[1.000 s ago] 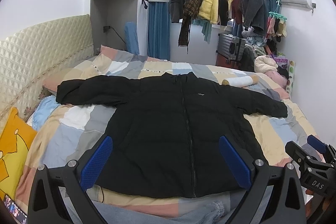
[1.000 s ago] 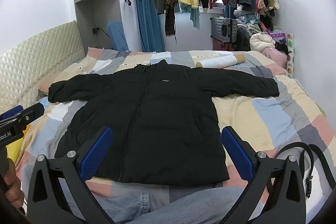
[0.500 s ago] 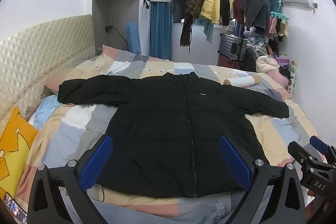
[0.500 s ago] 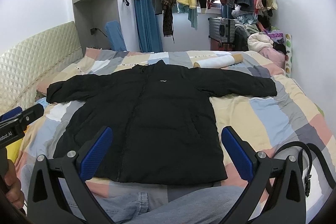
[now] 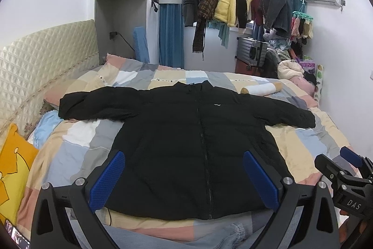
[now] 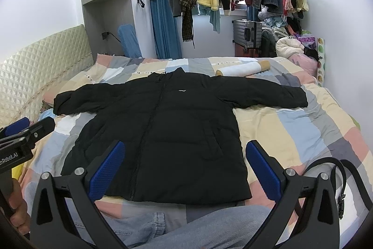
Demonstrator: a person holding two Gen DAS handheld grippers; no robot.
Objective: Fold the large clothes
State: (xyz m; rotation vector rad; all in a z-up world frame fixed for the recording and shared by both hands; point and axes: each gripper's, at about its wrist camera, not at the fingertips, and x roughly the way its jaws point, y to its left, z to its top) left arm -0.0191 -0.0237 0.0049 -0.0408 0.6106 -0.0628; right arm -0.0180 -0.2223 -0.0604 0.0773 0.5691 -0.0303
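The black jacket (image 5: 198, 139) looks puffy and soft; take its cuffs at frame left and right. Your left hand-held gripper (image 5: 184, 179) and right hand-held gripper (image 6: 184, 169) are both spread, empty.

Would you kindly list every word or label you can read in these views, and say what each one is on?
"DAS": on the right gripper body, seen from the left wrist.
"nRobot.AI", start cut off: on the left gripper body, seen from the right wrist.
Small white chest logo on the black padded jacket: too small to read.
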